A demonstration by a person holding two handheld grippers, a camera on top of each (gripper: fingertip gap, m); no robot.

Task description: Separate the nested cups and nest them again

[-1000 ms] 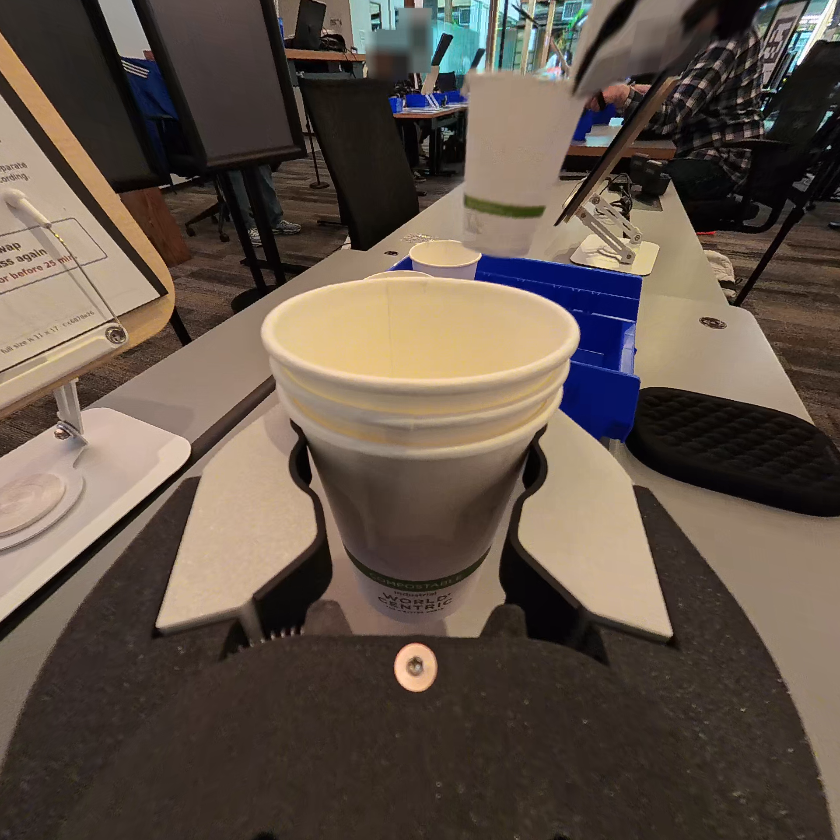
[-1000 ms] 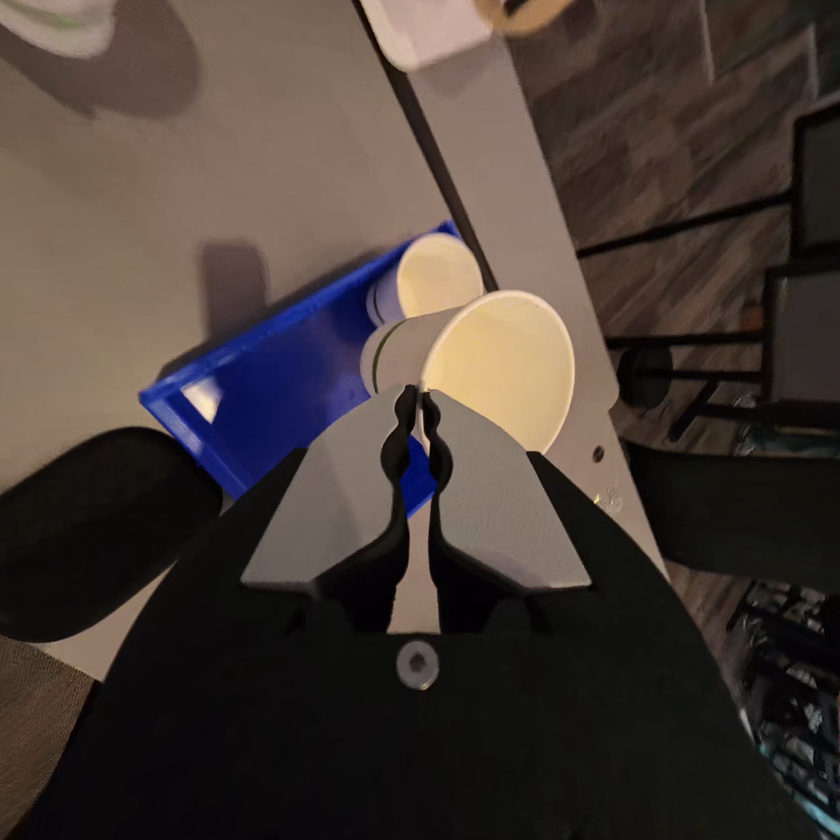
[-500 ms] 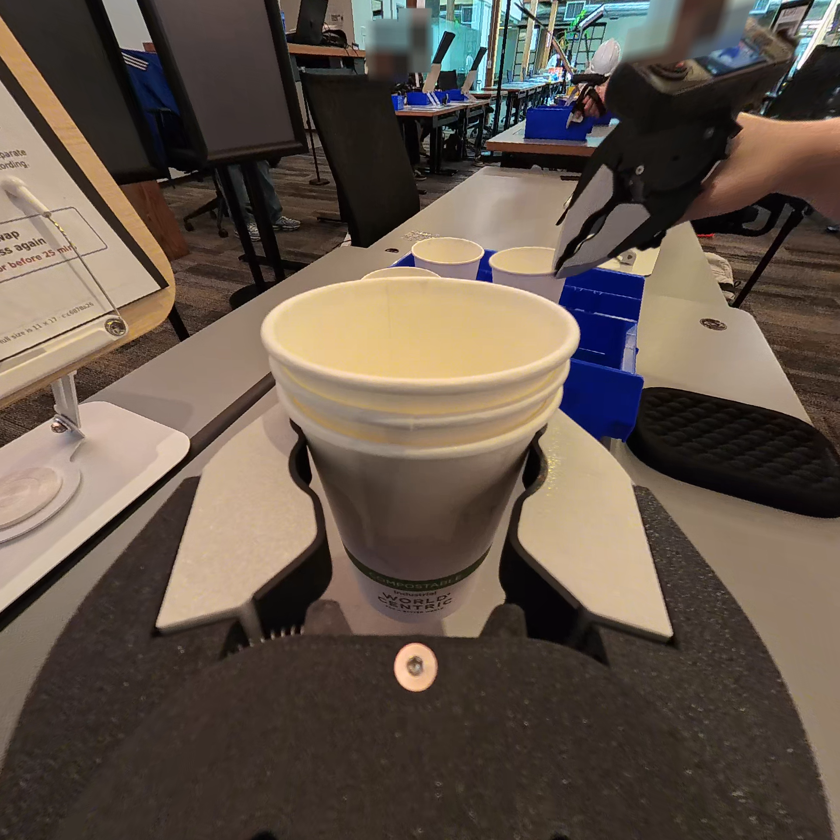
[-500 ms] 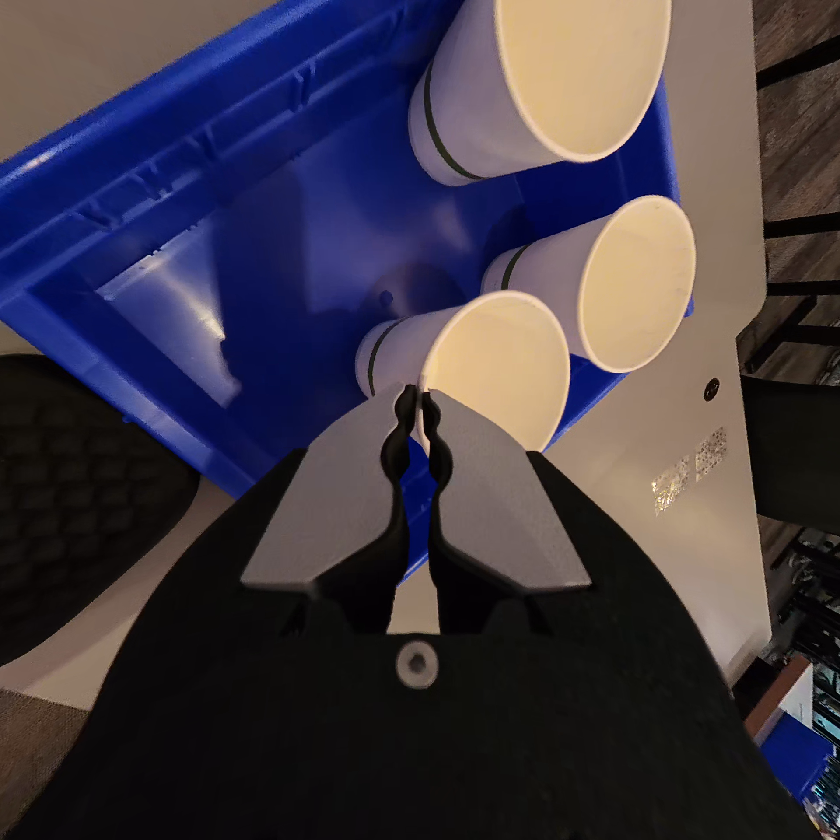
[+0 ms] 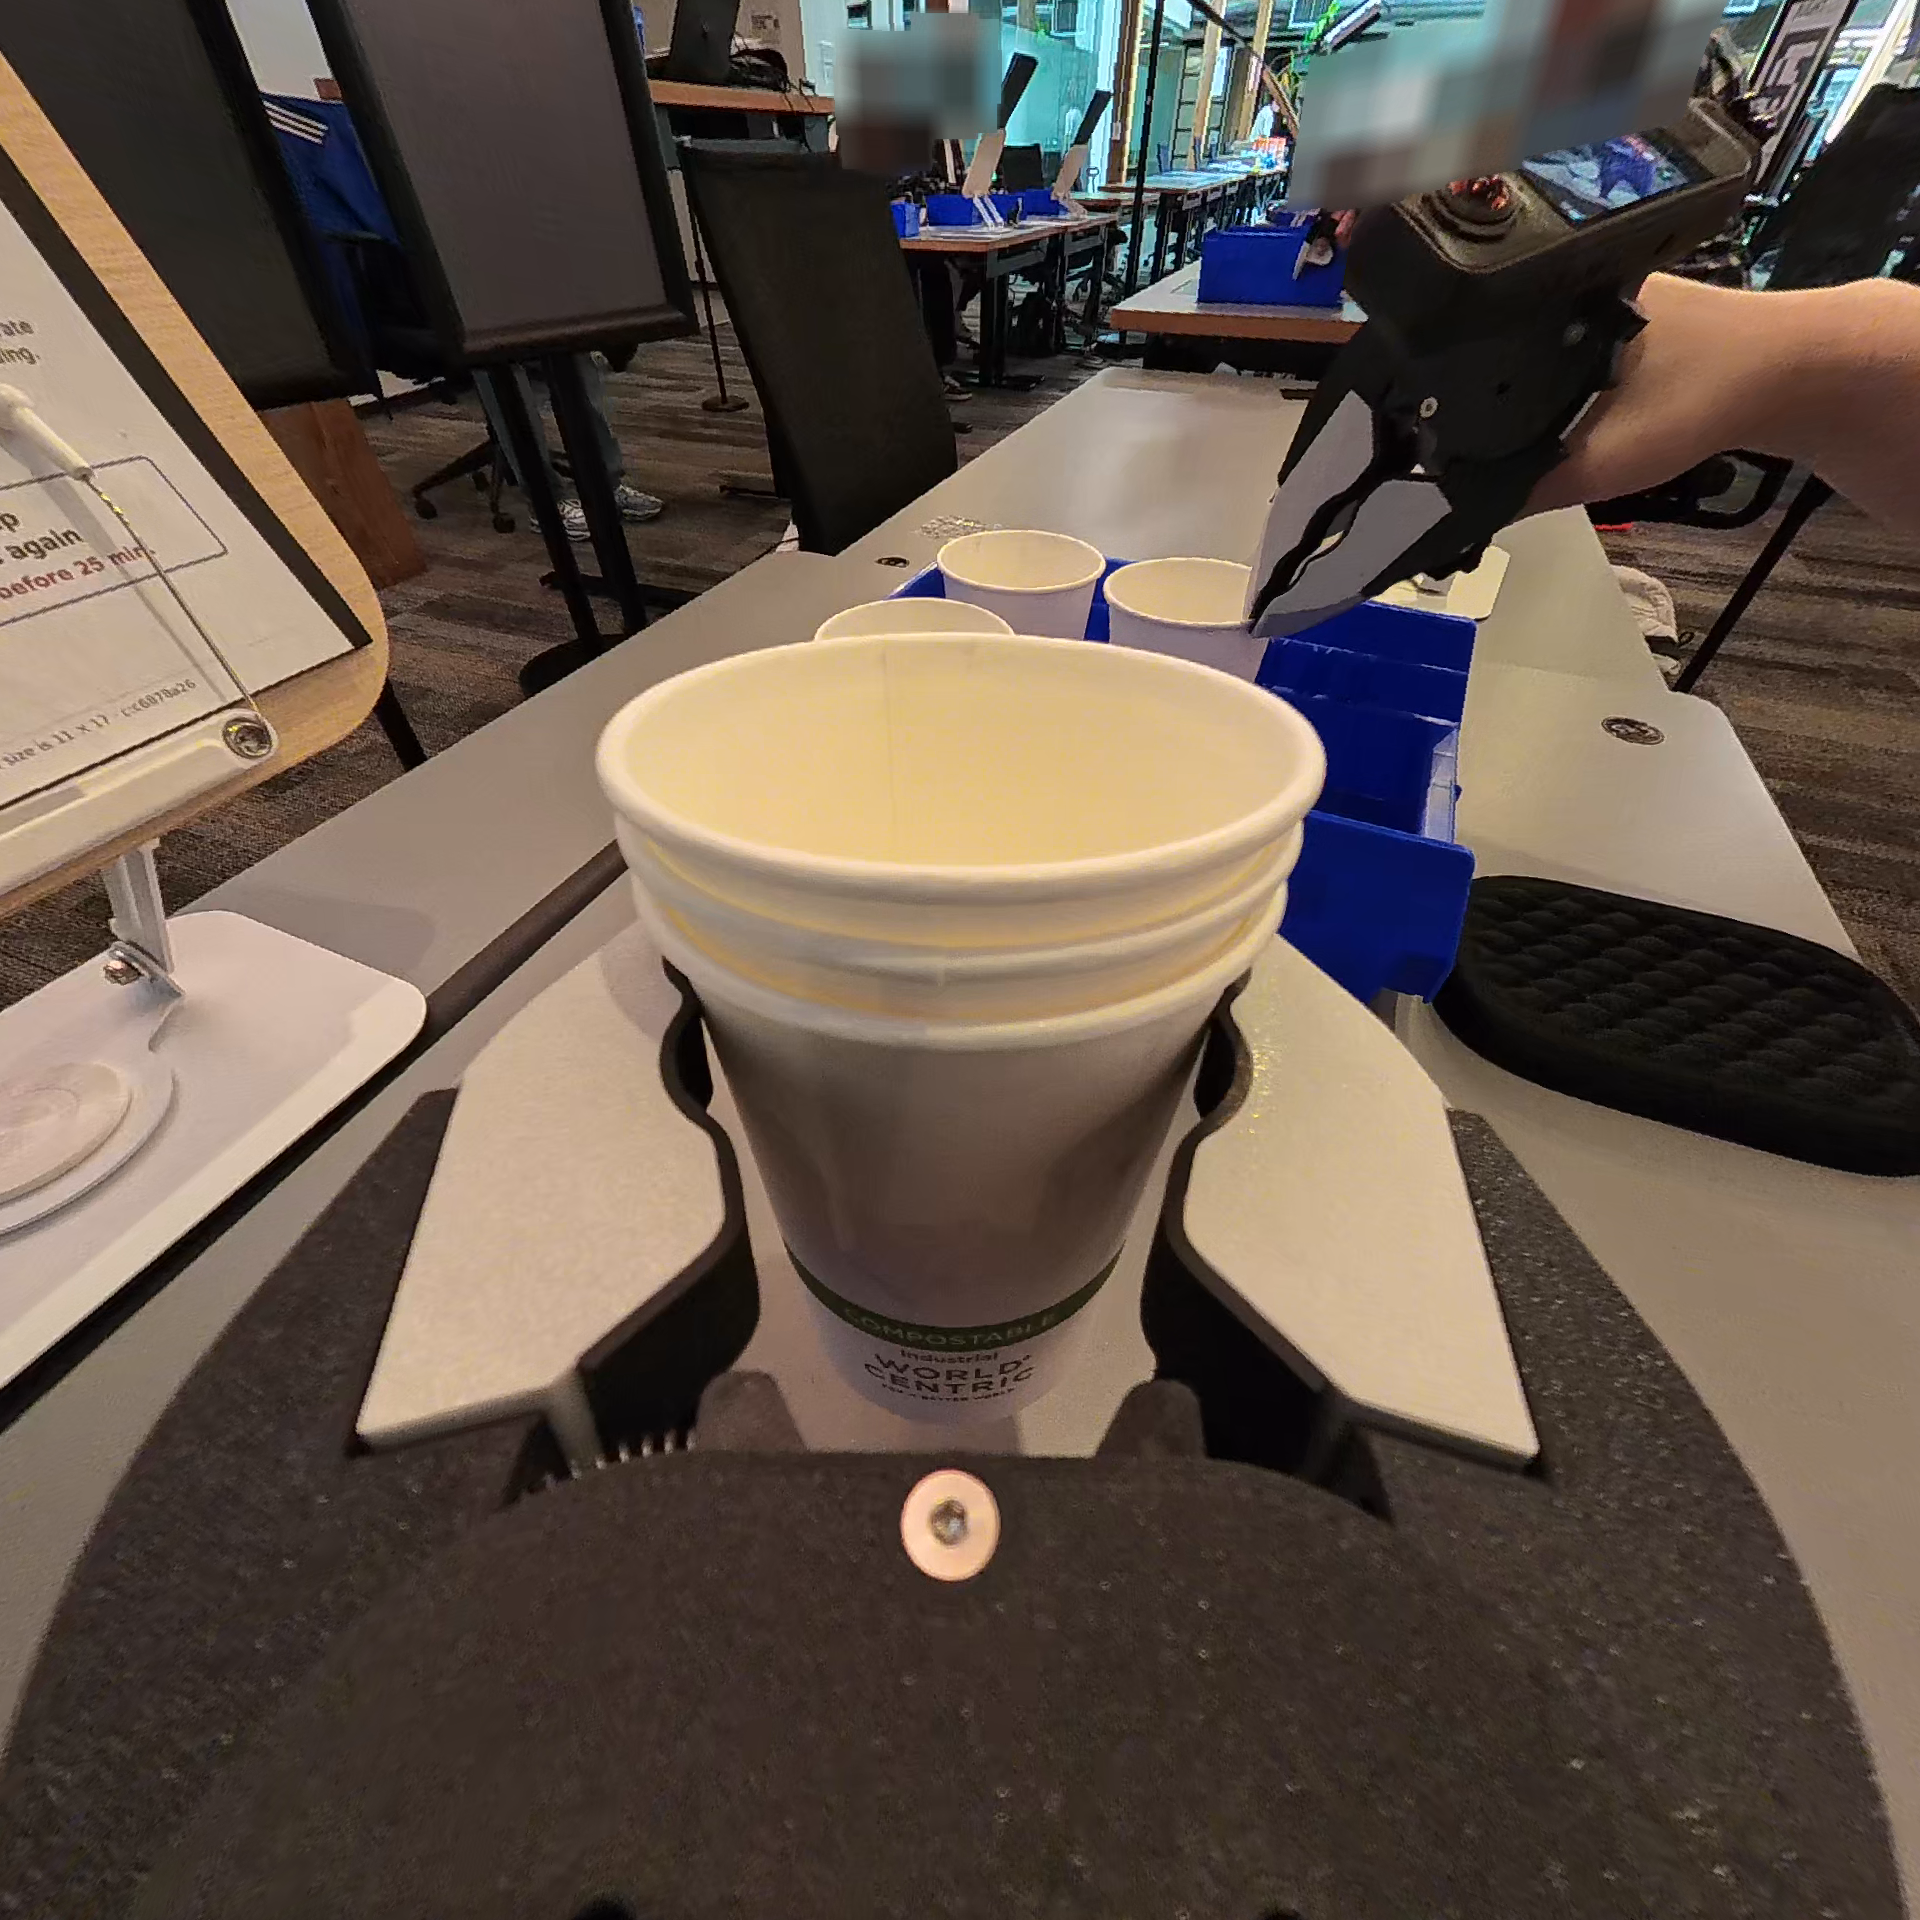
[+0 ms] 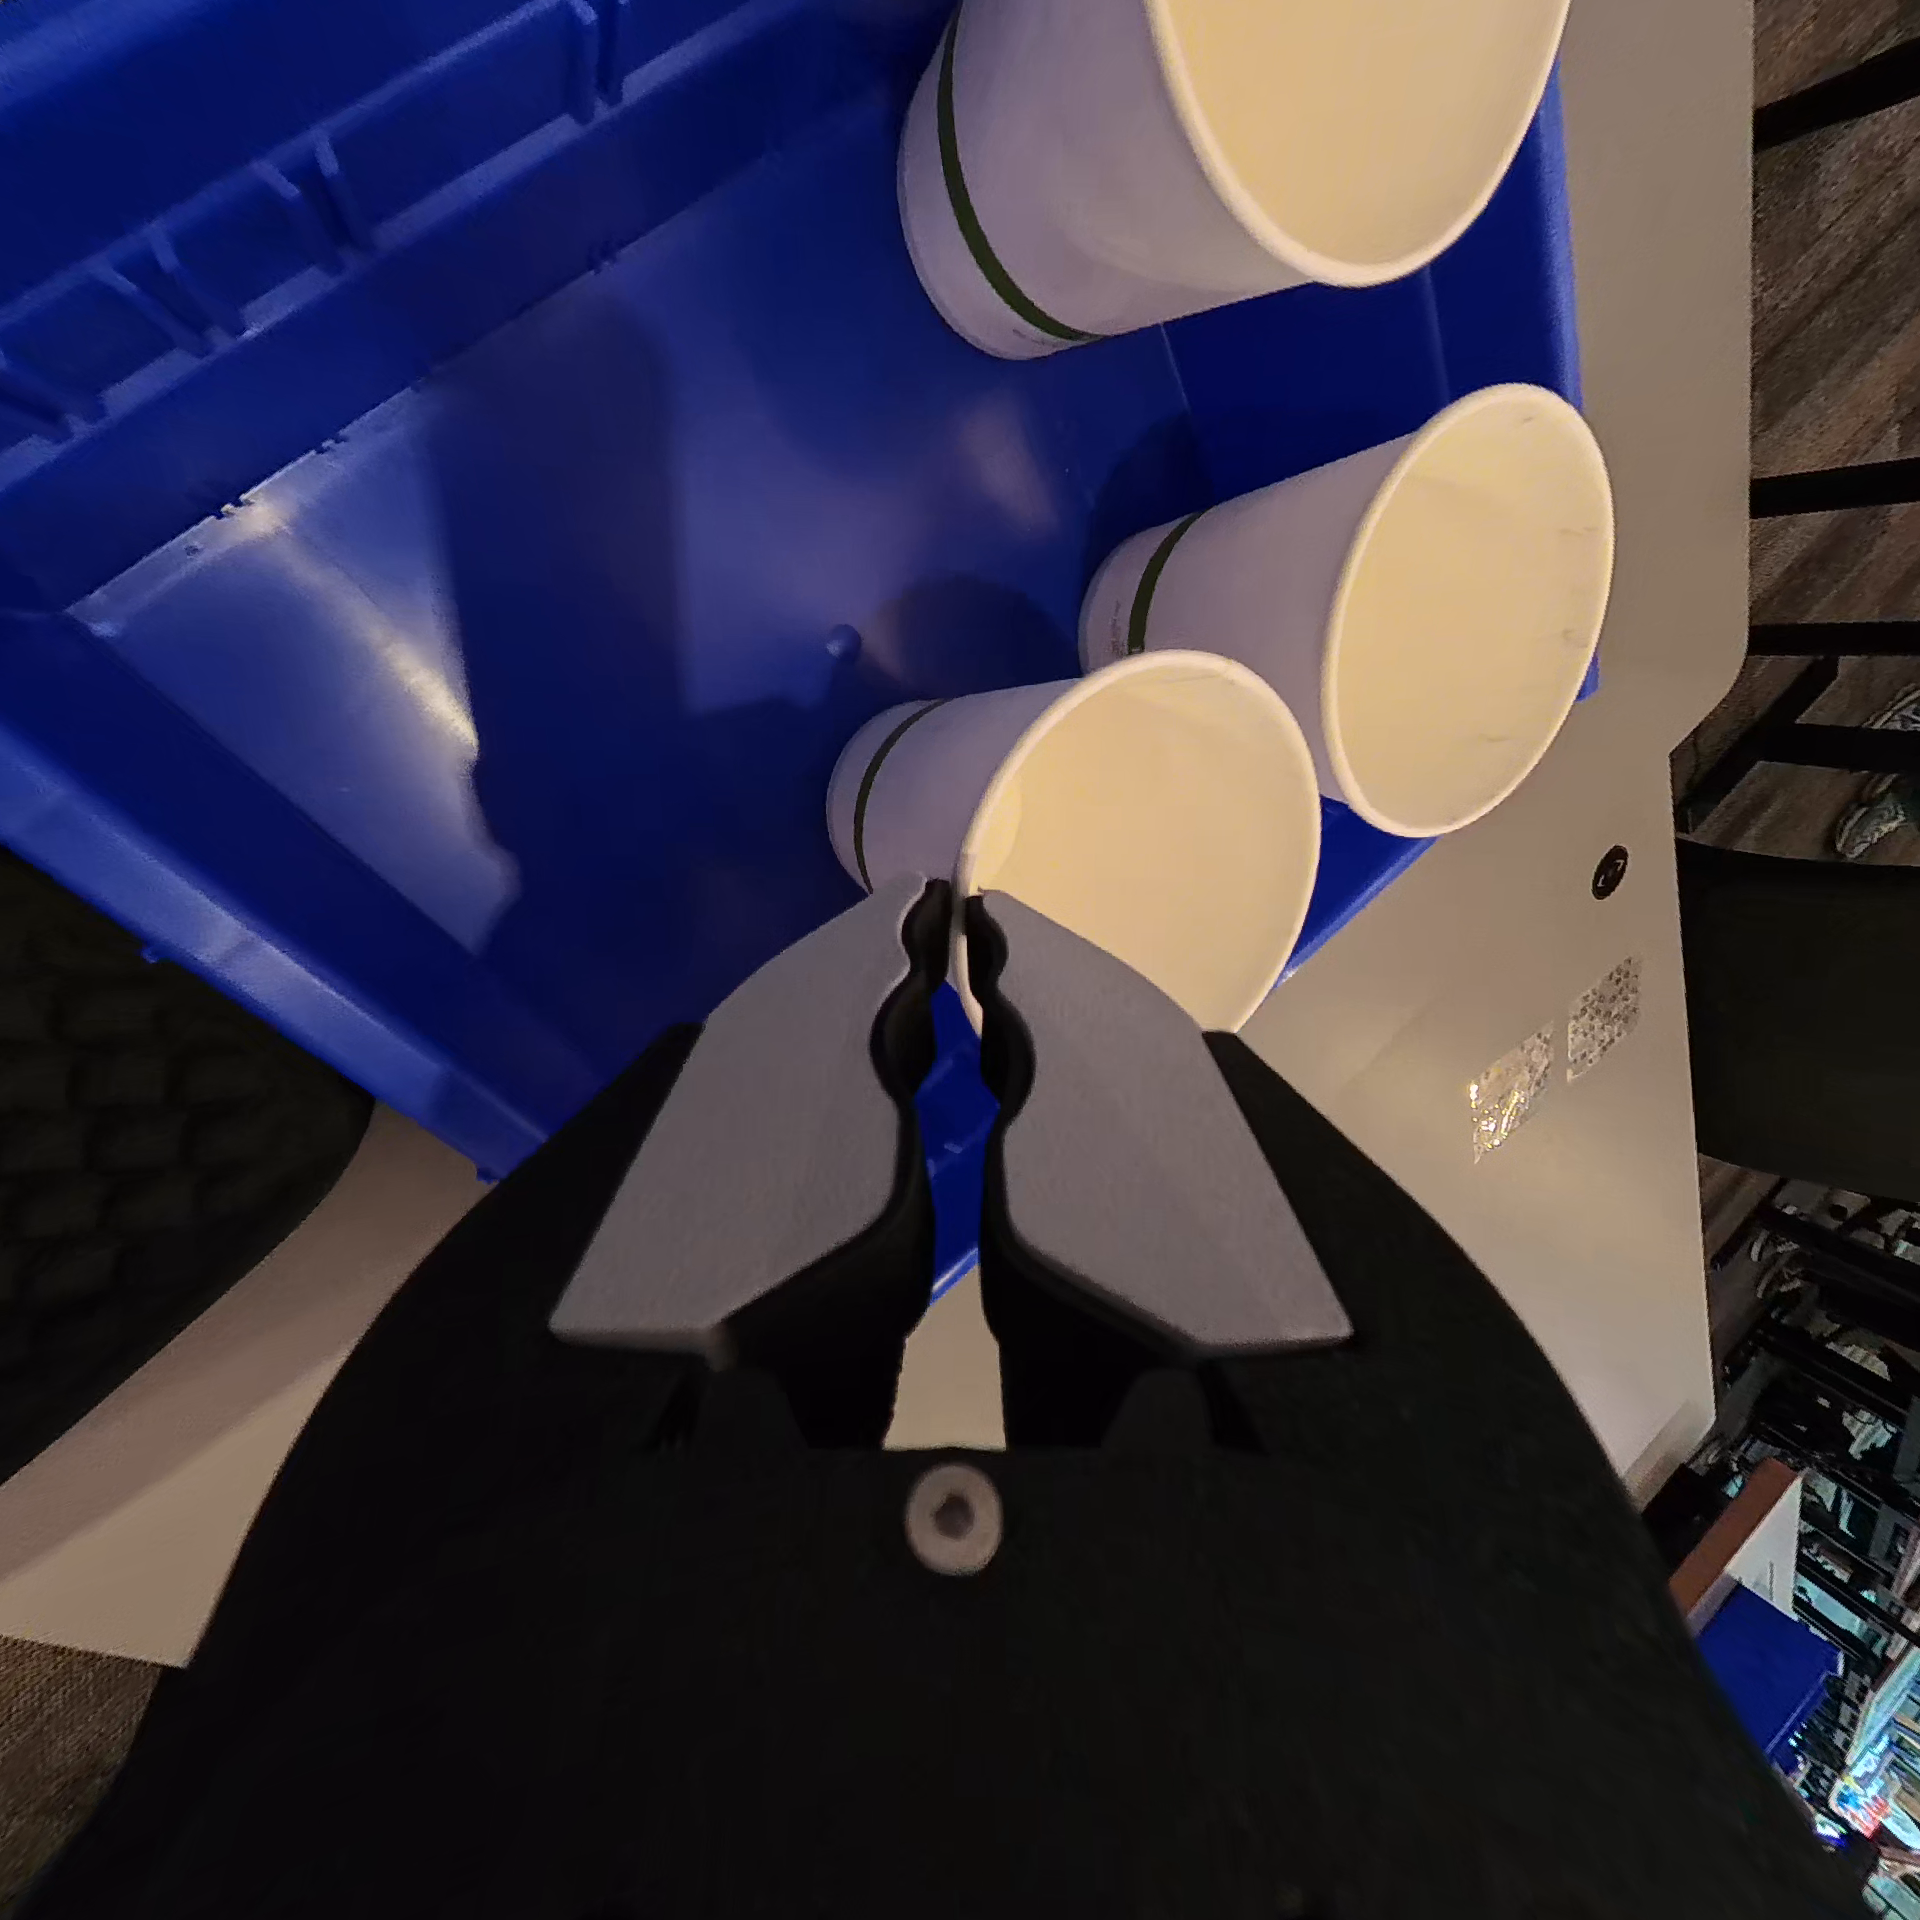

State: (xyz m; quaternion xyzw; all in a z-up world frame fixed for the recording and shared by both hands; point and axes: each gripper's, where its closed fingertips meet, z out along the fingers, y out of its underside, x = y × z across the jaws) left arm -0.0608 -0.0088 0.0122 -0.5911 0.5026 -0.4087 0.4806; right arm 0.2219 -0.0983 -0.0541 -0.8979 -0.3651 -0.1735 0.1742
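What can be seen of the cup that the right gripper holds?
The held cup is white paper with a cream inside and a dark green band near its base. It is empty and stands upright in the blue bin, beside two like cups. The right gripper pinches its rim, one finger inside, one outside.

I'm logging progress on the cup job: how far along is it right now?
Done: two single cups already stand apart in the blue bin. In hand: the right tongs pinch the rim of a third cup standing in that bin. Left: the left tongs hold a nested stack showing three rims, so separating isn't finished and re-nesting hasn't begun.
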